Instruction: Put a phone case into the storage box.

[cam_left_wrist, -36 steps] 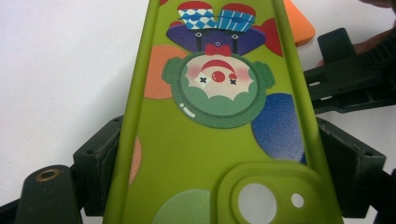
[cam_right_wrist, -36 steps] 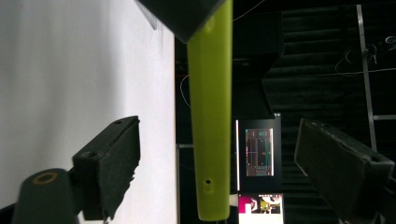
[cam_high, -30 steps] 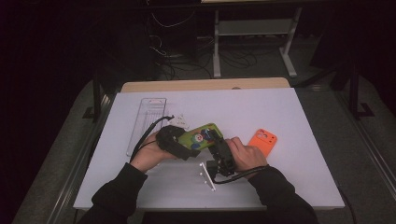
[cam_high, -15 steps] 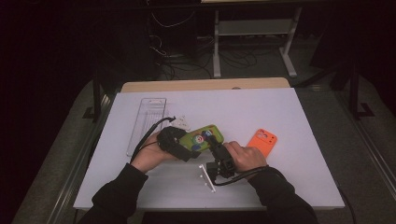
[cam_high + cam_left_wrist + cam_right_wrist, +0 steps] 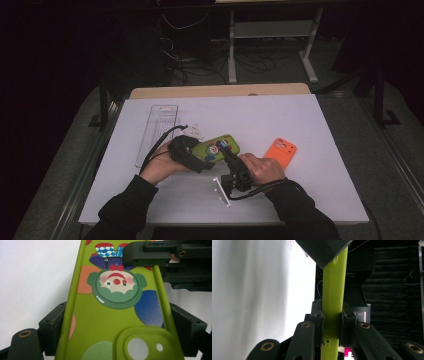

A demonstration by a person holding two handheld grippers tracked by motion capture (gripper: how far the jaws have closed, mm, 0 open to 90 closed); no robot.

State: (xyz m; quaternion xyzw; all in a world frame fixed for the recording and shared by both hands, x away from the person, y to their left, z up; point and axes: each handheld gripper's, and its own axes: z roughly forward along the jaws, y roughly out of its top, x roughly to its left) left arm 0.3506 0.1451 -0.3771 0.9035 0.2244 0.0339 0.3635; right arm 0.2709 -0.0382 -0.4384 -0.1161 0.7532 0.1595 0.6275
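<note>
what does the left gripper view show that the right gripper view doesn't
Left gripper view: the green phone case's printed back, with a clown face, coloured spots and camera cutout, held across its width by the left gripper. Right gripper view: the case's thin edge, with the right gripper just closed onto it, against a dark background. Both: the case and the white table.

Orange case, clear tray

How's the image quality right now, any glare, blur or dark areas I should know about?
High view: white table bright, room behind nearly black, slightly soft. Left gripper view: green phone case sharp and evenly lit, table beside it washed out. Right gripper view: case edge clear, white table at left blown out and blurred, background dark.
</note>
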